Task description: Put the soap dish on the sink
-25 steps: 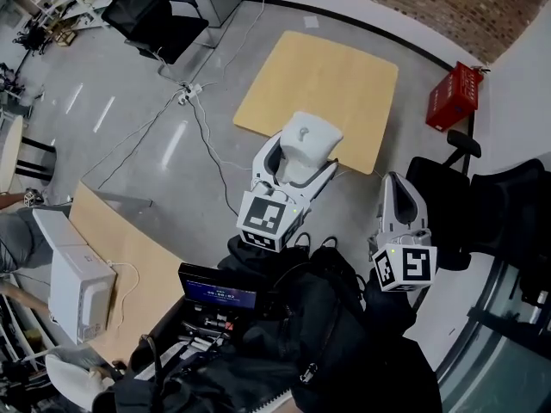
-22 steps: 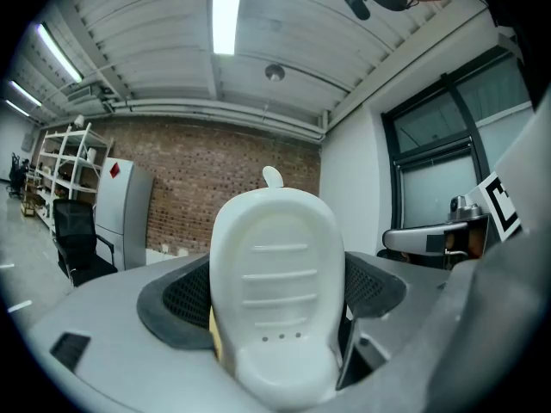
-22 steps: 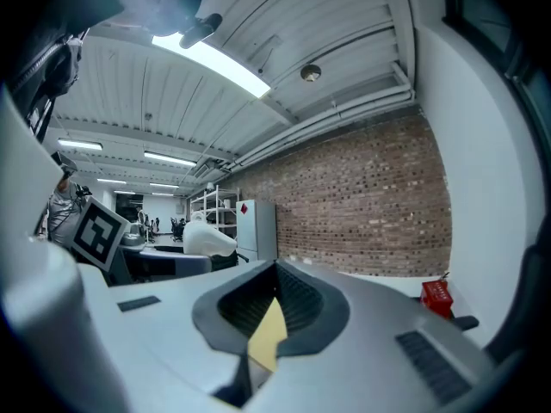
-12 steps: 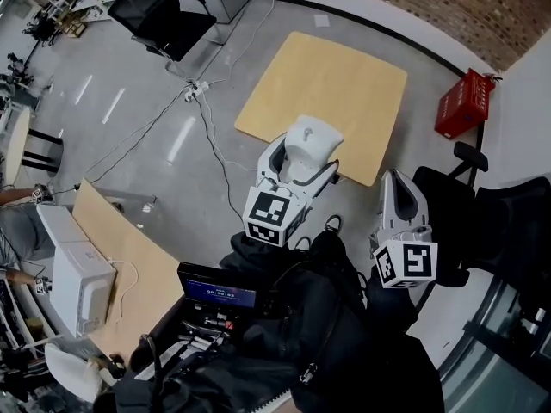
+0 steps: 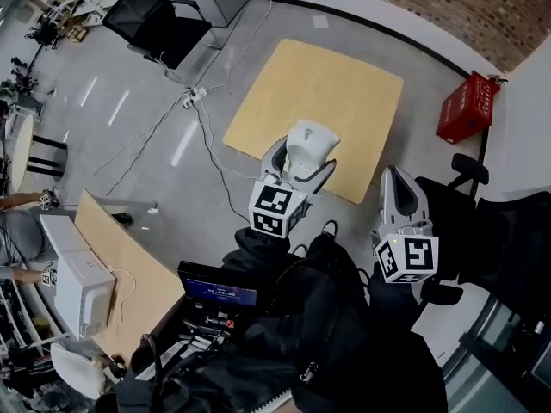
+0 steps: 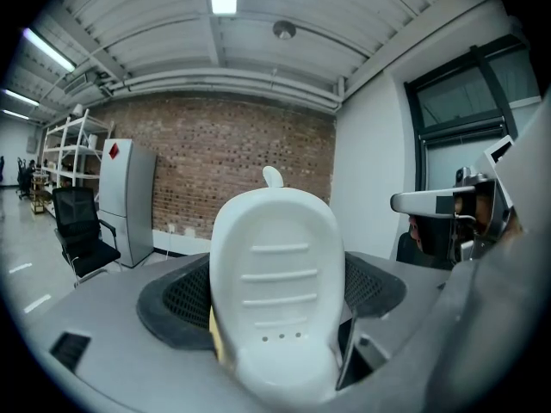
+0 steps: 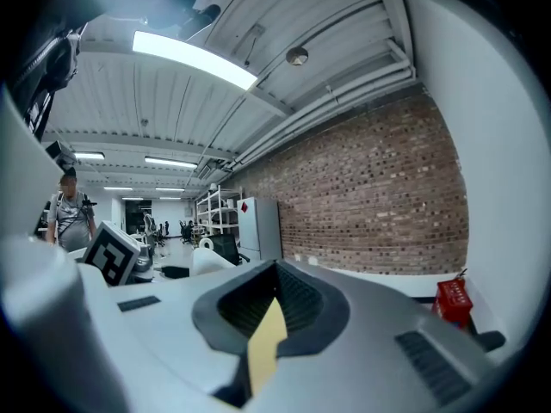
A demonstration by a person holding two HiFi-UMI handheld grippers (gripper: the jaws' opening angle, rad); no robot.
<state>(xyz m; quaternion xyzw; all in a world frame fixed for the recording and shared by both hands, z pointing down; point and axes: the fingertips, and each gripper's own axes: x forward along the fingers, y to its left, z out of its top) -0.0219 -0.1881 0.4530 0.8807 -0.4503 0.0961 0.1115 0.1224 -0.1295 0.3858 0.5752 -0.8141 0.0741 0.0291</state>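
A white ridged soap dish (image 5: 310, 140) (image 6: 275, 286) is clamped in my left gripper (image 5: 303, 155) (image 6: 277, 334), held up in the air over the floor and a wooden board (image 5: 318, 93). In the left gripper view the dish stands upright between the jaws and fills the middle. My right gripper (image 5: 396, 188) (image 7: 269, 338) is to the right at about the same height, jaws shut together with nothing between them. No sink shows in any view.
Below lie a grey floor with cables (image 5: 202, 119), a red box (image 5: 466, 106) by the wall, black office chairs (image 5: 159, 20) (image 5: 469, 209), and a desk (image 5: 129, 265) with a white device (image 5: 82, 291). A brick wall (image 6: 241, 170) stands ahead.
The head view has shifted slightly; both grippers stay at about the same height, the left one still holding the dish. The wooden board now sits a little further left.
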